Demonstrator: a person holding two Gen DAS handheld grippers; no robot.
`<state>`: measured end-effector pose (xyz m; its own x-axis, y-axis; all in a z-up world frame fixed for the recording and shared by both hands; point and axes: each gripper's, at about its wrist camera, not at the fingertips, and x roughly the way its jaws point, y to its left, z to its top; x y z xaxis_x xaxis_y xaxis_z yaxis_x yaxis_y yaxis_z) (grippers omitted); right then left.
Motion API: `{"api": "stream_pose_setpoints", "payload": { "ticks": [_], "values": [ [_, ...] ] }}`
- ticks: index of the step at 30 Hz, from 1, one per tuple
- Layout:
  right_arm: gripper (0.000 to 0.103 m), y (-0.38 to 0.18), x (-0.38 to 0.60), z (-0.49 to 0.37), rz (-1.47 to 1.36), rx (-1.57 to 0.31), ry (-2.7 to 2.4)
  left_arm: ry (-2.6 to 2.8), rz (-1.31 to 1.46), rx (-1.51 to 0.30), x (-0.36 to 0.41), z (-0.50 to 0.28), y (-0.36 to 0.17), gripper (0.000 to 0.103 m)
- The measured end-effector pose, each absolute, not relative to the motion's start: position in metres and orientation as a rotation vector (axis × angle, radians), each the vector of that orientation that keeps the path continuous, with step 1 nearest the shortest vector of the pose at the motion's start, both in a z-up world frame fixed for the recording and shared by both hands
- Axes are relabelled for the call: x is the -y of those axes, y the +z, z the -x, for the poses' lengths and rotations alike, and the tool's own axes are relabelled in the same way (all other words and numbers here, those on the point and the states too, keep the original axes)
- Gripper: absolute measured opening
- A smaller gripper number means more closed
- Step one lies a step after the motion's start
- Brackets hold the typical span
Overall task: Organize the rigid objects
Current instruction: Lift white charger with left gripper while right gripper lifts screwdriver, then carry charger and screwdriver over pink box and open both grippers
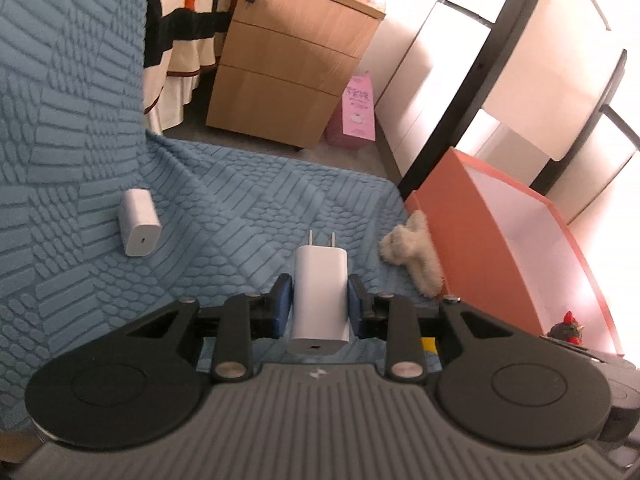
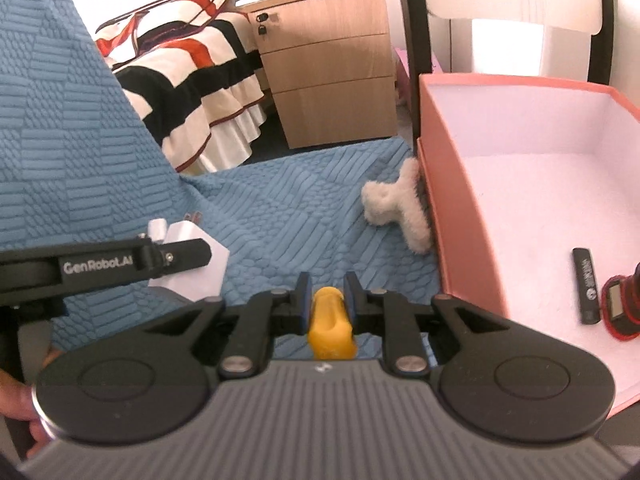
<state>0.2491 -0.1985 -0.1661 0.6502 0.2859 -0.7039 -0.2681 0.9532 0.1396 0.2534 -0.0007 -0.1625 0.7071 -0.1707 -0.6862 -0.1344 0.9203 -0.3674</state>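
The left gripper [image 1: 320, 300] is clamping a white charger [image 1: 320, 296] by its two flat sides, prongs pointing away from the camera and the port end facing back, so the blue pads are bearing on the widest, flattest faces and the plug is sitting straight between them. The right gripper [image 2: 326, 300] is pinching a small yellow object [image 2: 330, 326], narrow enough that its jaws are standing close together on it; what the object is cannot be told from here. Both loads are hanging clear above the blue textured cover [image 1: 248, 200], which suggests each is being carried rather than picked.

The pink box [image 2: 448, 216] is standing open just to the right of the cover, and it is probably serving as the collecting place, since rigid items are already lying on its white floor: one black stick-shaped item [image 2: 586, 286] and one red-rimmed gadget [image 2: 618, 310] at the picture's edge, only partly visible. The fluffy cream hair claw [image 2: 400, 208] is resting against the box's outer wall, still on the cover.

Counting chargers: two white ones, one in the left gripper's hold and a second charger [image 1: 138, 222] lying on its side on the cover, well apart from the first. One yellow object, one hair claw, one box. A wooden drawer cabinet [image 1: 288, 64] and a striped bedspread [image 2: 180, 76] are sitting beyond, taking no part
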Motion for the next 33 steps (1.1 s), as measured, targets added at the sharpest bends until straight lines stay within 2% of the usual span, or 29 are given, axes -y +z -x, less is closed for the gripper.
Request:
{"api": "stream_pose_setpoints", "payload": {
  "ticks": [12, 33],
  "values": [
    [0.02, -0.138, 0.207, -0.252, -0.022, -0.763, 0.32, -0.056, 0.432, -0.791, 0.012, -0.26, -0.149, 0.034],
    [0.019, -0.02, 0.248, -0.265, 0.032, -0.541, 0.285, -0.204, 0.361, -0.685, 0.075, -0.303, -0.036, 0.034]
  ]
}}
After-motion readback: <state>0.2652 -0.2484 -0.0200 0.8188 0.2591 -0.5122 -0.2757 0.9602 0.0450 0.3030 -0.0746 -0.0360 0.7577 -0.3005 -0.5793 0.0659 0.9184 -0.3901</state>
